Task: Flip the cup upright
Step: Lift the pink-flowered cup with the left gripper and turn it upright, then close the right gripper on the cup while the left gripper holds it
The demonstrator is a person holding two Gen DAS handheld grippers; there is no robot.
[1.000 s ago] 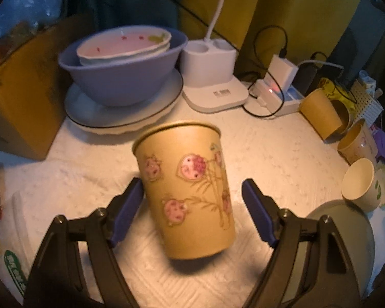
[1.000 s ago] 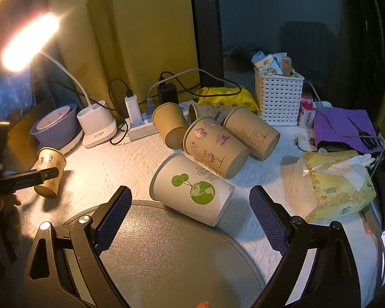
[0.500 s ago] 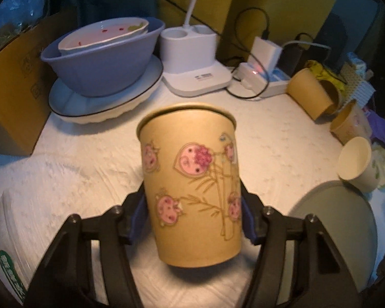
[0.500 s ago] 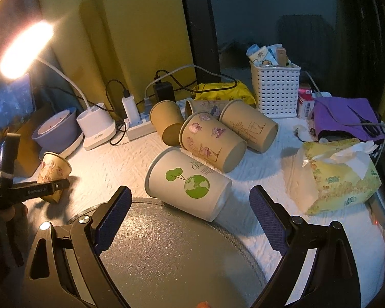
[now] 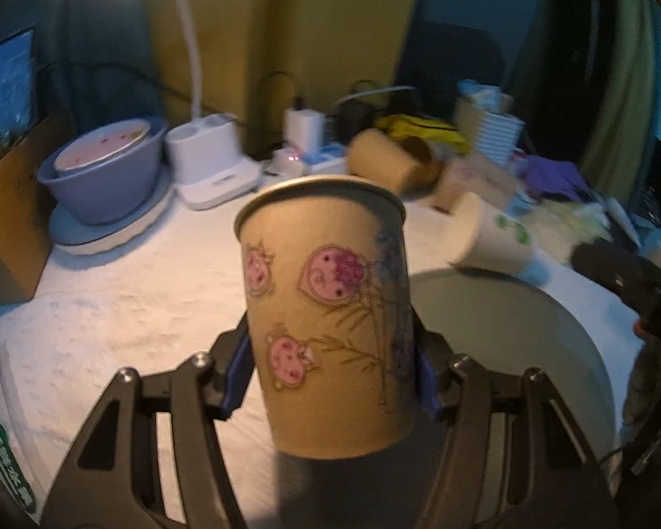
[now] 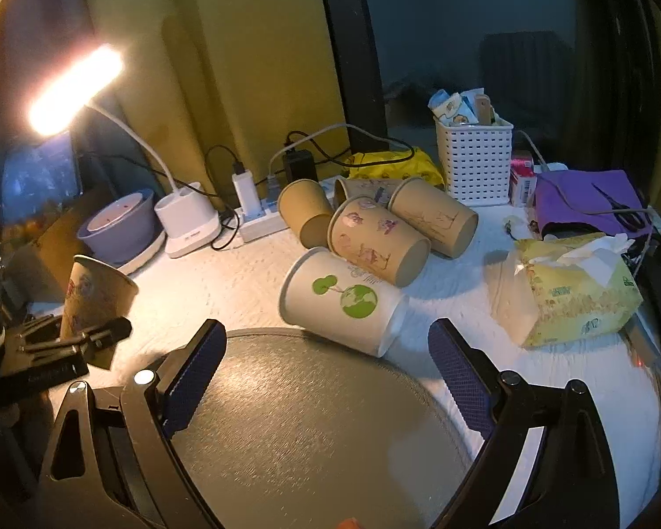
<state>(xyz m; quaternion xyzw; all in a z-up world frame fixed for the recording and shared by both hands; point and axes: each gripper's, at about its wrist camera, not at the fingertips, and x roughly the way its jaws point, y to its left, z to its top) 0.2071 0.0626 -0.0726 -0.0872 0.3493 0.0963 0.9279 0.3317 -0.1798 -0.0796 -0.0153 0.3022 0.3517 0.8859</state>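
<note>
My left gripper (image 5: 330,374) is shut on a tan paper cup with pink fruit prints (image 5: 326,308). The cup stands about upright, mouth up, lifted above the white table. It also shows at the left of the right wrist view (image 6: 94,295), held in the left gripper (image 6: 75,339). My right gripper (image 6: 326,379) is open and empty above a round grey tray (image 6: 321,432). A white cup with a green globe print (image 6: 343,299) lies on its side at the tray's far edge. Three tan cups (image 6: 374,233) lie on their sides behind it.
A purple bowl on a plate (image 5: 101,180) and a white lamp base (image 5: 211,163) stand at the back left. A power strip (image 6: 260,220), white basket (image 6: 473,154), tissue pack (image 6: 577,291) and purple cloth (image 6: 586,198) line the back and right. A cardboard box (image 5: 4,220) stands at the left.
My left gripper closed on the fruit-print cup, lifted it off the table and swung to the right. The right gripper stayed open over the tray.
</note>
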